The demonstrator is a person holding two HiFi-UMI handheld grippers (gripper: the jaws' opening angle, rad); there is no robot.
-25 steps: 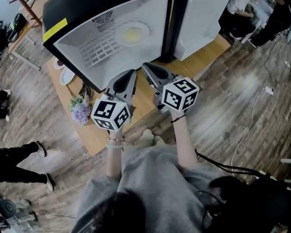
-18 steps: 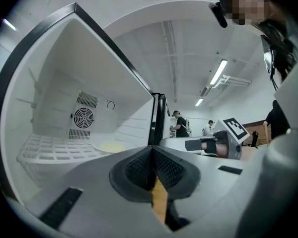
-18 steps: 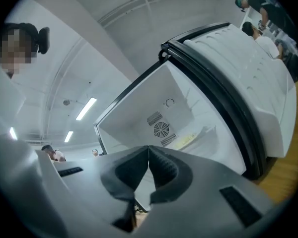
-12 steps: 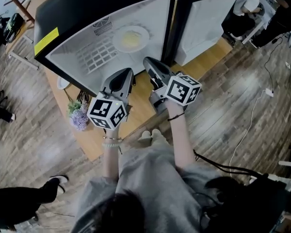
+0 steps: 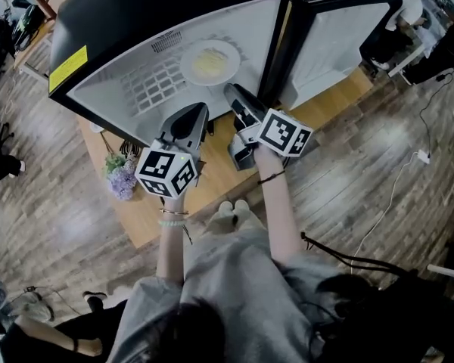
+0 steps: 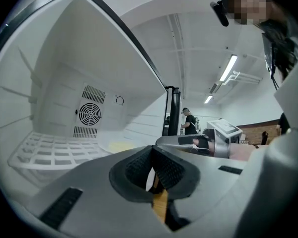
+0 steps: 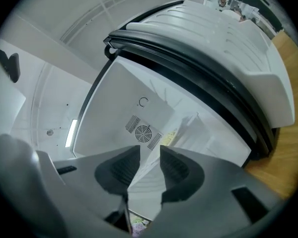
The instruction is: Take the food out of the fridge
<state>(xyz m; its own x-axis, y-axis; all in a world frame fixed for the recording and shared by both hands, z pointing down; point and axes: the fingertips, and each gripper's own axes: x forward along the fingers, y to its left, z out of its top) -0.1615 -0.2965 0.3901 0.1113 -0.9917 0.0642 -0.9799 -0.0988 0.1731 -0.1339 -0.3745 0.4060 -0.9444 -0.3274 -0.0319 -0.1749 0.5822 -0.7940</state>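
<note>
Head view: the fridge (image 5: 136, 13) stands on a wooden table (image 5: 212, 174) with its door (image 5: 340, 32) swung wide. Both claws are held level at its mouth.
Done so far: only the door is open, and the cabinet can be reached into.
Left to do: judging by this, all the rest. Reach in, grip the plate, draw it out and set it down.
Food: a plate of yellow food (image 5: 209, 61) sits on the white wire shelf (image 5: 155, 83). It lies straight ahead of both claws, past their tips, and neither touches it.
Left claw (image 5: 197, 112): clenched or very nearly so, with no more than a sliver of gap and nothing gripped. It is just outside the shelf's front edge.
Right claw (image 5: 233, 91): released. Its jaws have just been opening and nothing is between them, only the fridge interior seen through the gap.
In the way: nothing lies between the claws and the plate. The dark edge where the door meets the cabinet is close on the right claw's outer side, so a wide swing could knock it.
Around: a fan grille (image 6: 89, 114) is on the back wall, well beyond the claws. Purple flowers (image 5: 122, 178) sit on the table behind and outside the left claw. People stand off in the room.
</note>
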